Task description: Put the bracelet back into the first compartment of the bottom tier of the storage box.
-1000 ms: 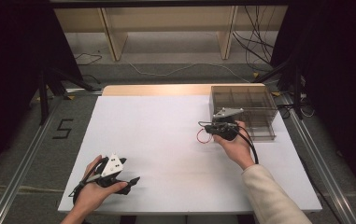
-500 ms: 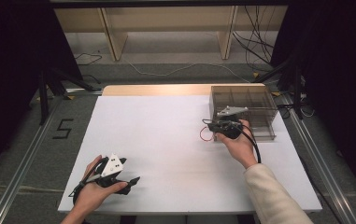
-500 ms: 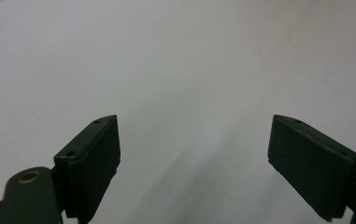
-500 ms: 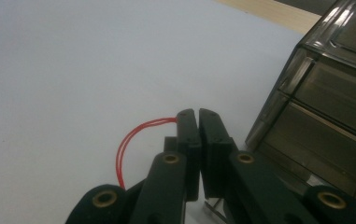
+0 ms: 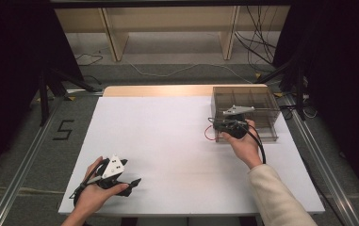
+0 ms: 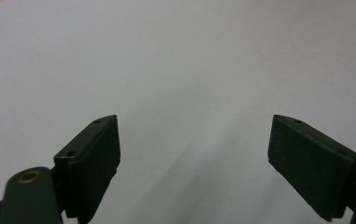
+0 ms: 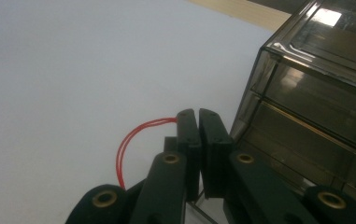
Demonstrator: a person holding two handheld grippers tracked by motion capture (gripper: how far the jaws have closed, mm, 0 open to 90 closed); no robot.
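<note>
A thin red loop (image 5: pixel 208 134), like a rubber band, hangs from my right gripper (image 5: pixel 216 124), which is shut on it just off the front left corner of a smoky clear box (image 5: pixel 246 101). In the right gripper view the jaws are pressed together at the right gripper (image 7: pixel 198 115), and the red loop (image 7: pixel 123 151) curves out to their left above the white tabletop, with the box (image 7: pixel 316 93) close on the right. My left gripper (image 5: pixel 131 183) rests near the table's front left corner. The left gripper (image 6: pixel 194 154) is open, with bare white surface between its jaws.
The white table (image 5: pixel 167 141) has a strip of bare wood (image 5: pixel 158 90) along its far edge. The box stands at the back right and is split into compartments. Metal rails (image 5: pixel 21 165) run along both sides of the table, and cables lie on the floor beyond.
My right gripper has shifted slightly right towards the box, carrying the red loop with it. The left gripper has not moved.
</note>
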